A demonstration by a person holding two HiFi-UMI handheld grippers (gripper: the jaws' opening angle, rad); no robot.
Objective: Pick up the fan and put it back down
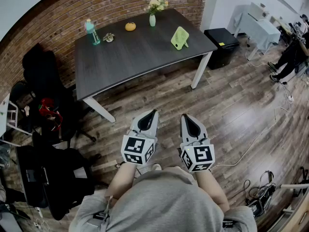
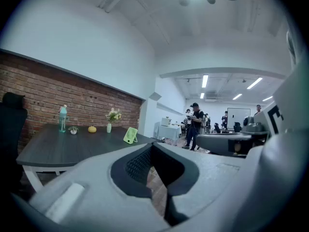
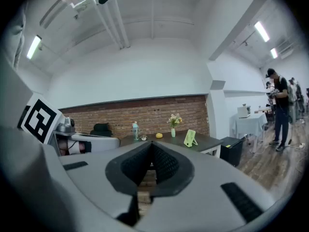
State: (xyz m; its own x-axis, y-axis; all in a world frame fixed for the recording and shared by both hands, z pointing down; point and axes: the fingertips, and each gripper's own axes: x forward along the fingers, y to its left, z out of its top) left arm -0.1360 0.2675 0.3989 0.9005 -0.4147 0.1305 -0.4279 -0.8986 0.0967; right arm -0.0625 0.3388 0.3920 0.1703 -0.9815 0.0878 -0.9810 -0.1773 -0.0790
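place: office/lab | cues: brick wall, office chairs, floor cables

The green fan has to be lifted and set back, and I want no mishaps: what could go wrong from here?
1. The fan leans on a thin prop near the table's right edge; a clumsy approach might tip it or push it off.
2. The left gripper and right gripper have shut jaws, well short of the table; reaching in without opening them would only knock the fan.
3. The flower vase beyond it could get bumped.
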